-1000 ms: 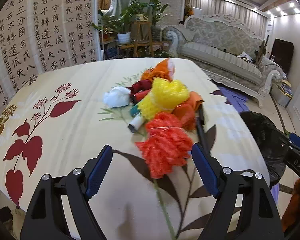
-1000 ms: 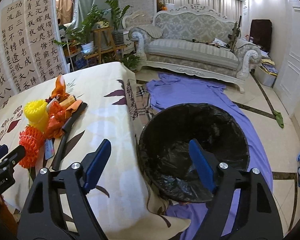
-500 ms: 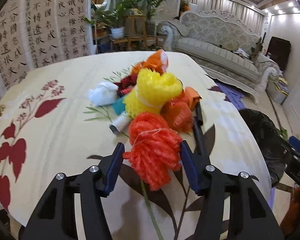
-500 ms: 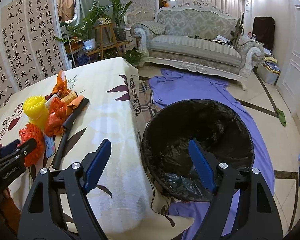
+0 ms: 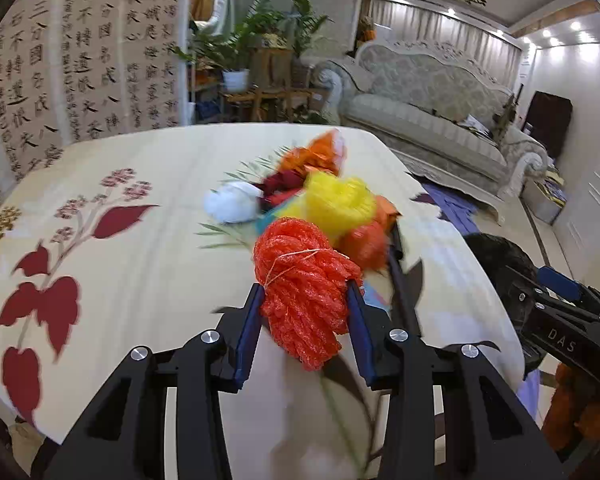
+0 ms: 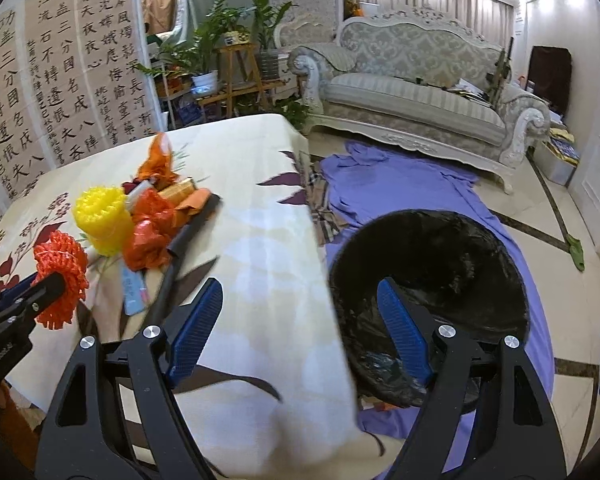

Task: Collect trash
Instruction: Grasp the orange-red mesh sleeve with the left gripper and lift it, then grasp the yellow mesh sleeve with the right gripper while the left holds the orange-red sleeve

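Note:
My left gripper is shut on an orange-red mesh net bundle and holds it just above the flowered tablecloth. The bundle also shows in the right wrist view, in the left gripper. Behind it lies a pile of trash: a yellow mesh net, an orange plastic bag, a white wad, a black strip. My right gripper is open and empty over the table edge, beside the black-lined trash bin.
The bin stands on the floor at the table's right edge, on a purple cloth. A sofa is behind it. A calligraphy screen and potted plants stand beyond the table.
My left gripper moved forward around the orange-red net bundle, closed on it and lifted it a little. My right gripper stayed open near the bin.

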Demonstrator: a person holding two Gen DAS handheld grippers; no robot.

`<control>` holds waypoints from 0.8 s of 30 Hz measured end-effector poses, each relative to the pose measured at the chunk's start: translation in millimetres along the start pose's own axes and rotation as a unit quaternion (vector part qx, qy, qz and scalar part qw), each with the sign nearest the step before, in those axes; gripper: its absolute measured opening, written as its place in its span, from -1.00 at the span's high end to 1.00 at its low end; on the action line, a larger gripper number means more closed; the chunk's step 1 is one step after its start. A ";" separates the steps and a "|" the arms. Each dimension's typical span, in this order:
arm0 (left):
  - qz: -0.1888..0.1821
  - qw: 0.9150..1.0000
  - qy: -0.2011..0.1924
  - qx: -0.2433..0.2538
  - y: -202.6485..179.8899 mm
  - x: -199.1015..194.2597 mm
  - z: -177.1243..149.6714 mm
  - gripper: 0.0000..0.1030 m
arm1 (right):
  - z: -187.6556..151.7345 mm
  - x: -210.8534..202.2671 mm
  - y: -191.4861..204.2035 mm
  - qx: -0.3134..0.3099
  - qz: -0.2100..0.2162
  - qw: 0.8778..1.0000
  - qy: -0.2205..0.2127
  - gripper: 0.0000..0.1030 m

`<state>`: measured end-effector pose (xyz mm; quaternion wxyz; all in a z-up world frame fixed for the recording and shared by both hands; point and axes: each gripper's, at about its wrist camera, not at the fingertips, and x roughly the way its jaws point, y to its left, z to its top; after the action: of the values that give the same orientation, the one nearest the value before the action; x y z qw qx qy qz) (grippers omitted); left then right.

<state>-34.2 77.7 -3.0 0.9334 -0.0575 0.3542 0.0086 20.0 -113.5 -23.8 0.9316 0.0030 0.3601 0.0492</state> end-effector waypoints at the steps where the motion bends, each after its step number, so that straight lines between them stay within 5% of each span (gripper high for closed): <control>1: 0.004 1.000 -0.002 -0.002 4.2 -0.8 1.0 0.21 | 1.6 -0.2 5.4 -0.003 0.006 1.000 -0.001 -0.51; 21: 0.110 0.991 -0.012 -0.079 134.8 -6.3 -2.7 0.21 | 11.9 6.8 140.4 -0.107 0.100 0.989 0.005 -0.51; 24: 0.117 0.990 -0.008 -0.078 142.3 -5.8 -6.5 0.21 | 10.7 14.6 149.9 -0.113 0.107 0.988 0.016 -0.34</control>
<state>-50.9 218.5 -18.4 0.9216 -0.0880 0.3491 0.1453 24.5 37.4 -19.6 0.9094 -0.0642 0.3648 0.1890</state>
